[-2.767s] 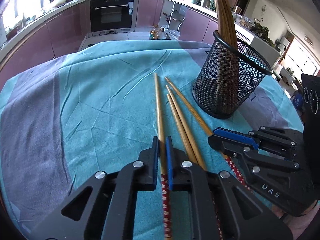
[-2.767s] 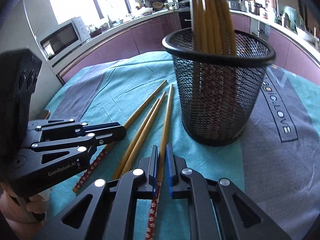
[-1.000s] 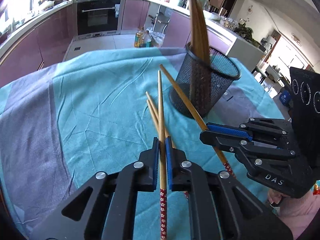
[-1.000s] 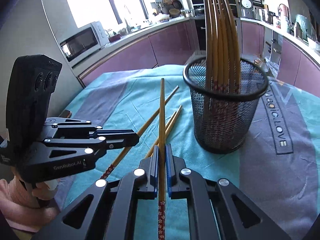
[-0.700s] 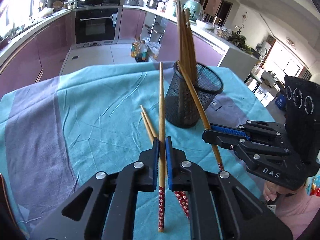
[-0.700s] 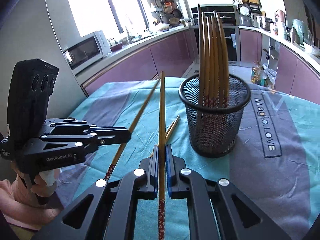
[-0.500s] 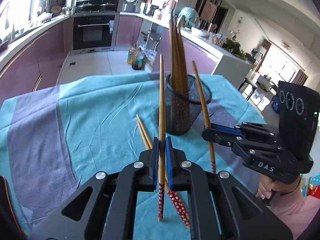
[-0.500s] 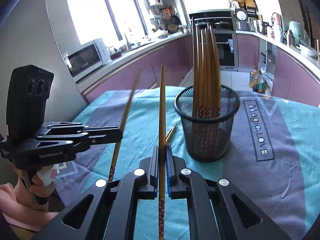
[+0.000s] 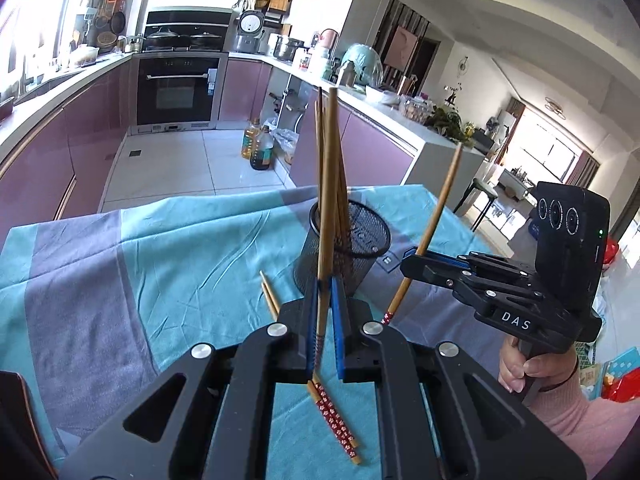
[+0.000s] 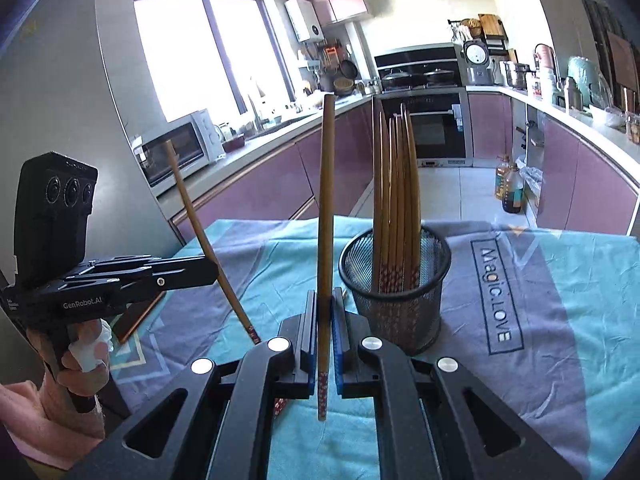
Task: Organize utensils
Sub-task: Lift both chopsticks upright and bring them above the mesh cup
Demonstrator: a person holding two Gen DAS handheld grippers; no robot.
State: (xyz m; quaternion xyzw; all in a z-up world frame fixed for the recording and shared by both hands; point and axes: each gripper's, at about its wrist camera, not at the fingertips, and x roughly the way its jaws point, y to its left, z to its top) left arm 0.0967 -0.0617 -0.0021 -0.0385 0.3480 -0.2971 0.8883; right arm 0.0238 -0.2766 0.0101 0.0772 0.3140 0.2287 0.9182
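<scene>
Nearest in the left wrist view, the left gripper (image 9: 325, 312) has its jaws closed tight on one chopstick (image 9: 326, 208), gripped low down near its red-patterned end, so most of the shaft stands up in the air above the jaws. The right gripper (image 10: 325, 332) is shut the same way on a second chopstick (image 10: 325, 216), again near the patterned end. Held so far from the middle, either stick could, I judge, pivot or slip between the pads as it is turned tip-down toward the holder, and the long free ends could knock each other or strike the sticks already standing in it. Under the left gripper, two more chopsticks (image 9: 334, 420) lie loose on the teal and grey tablecloth (image 9: 192, 248), roughly mid-table and near the holder's base; a low pass could sweep them toward the near edge. Beyond them stands the black mesh holder (image 10: 396, 280), well in from the far edge, with a bundle of chopsticks (image 10: 396, 200) upright inside; I count about five or six, though they overlap too much to be sure. The holder looks light, so a stick jabbed against its rim might tip it. Count: two grippers, two held chopsticks, two loose ones, one holder.
</scene>
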